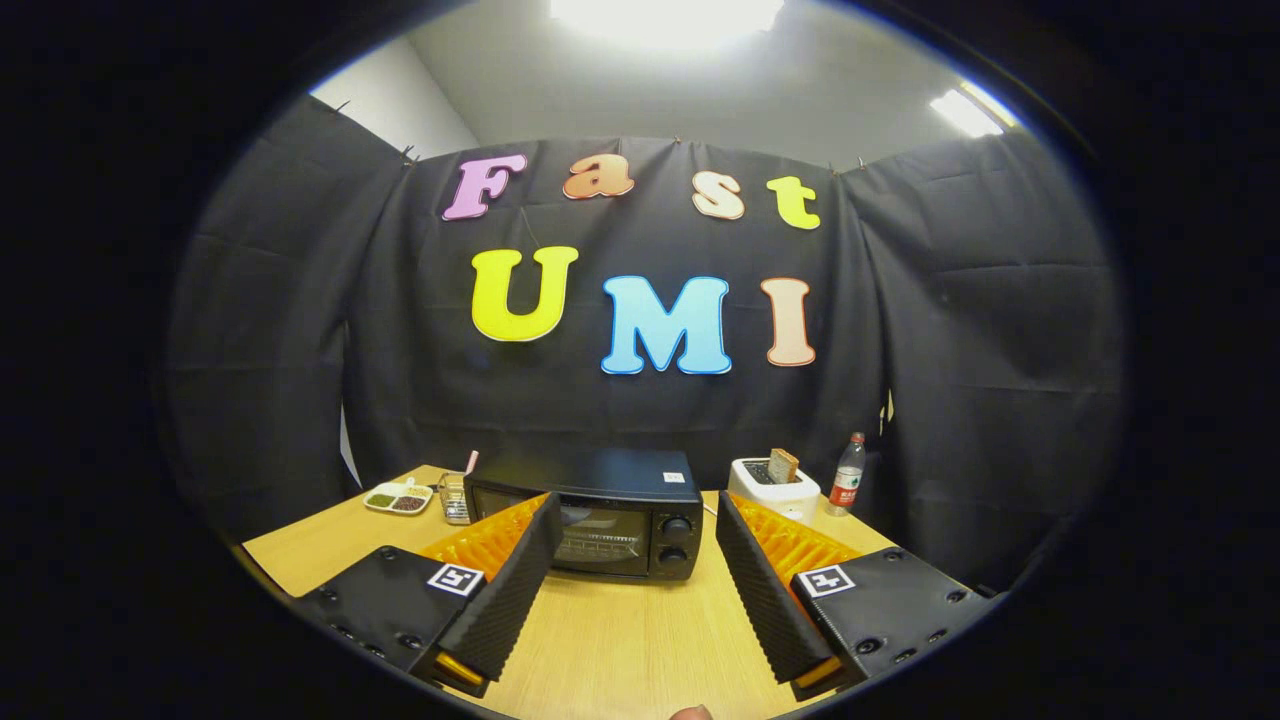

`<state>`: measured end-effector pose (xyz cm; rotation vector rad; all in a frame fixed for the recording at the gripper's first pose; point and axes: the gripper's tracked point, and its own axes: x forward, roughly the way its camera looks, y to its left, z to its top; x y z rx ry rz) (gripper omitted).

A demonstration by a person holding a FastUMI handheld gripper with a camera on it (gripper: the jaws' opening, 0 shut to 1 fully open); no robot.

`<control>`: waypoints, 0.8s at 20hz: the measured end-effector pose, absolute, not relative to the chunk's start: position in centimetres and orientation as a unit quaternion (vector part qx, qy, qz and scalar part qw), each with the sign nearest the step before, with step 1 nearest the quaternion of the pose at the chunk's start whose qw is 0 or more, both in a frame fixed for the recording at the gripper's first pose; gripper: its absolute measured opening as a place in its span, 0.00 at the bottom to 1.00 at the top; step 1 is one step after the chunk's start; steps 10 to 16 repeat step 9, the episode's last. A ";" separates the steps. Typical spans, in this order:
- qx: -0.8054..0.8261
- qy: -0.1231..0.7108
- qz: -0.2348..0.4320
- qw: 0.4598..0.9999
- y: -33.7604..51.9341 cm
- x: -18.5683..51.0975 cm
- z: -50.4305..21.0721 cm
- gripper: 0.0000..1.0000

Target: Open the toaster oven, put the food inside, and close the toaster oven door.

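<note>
tongs (635, 560) apart, empty | black boxy metal toaster oven (590, 515) straight ahead on desk (630, 630) | door apparently closed

- Black boxy metal toaster oven (590, 520) with glass door shut and two round knobs at its right, upright on the wood table, just beyond the wide-apart fingers (520, 570), centred between them.

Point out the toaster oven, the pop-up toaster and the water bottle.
toaster oven (600, 535): gripper view, glass door, shut.
pop-up toaster (775, 495): gripper view, front wall.
water bottle (847, 487): gripper view, label band.
tool (637, 515): gripper view, open.
</note>
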<state>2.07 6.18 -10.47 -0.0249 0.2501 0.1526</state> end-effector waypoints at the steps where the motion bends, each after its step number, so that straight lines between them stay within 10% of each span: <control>1: -0.013 0.120 0.077 0.990 6.3 2.3 -10.2 0.98; 16: -0.010 0.115 0.080 0.990 6.8 2.2 -9.5 0.98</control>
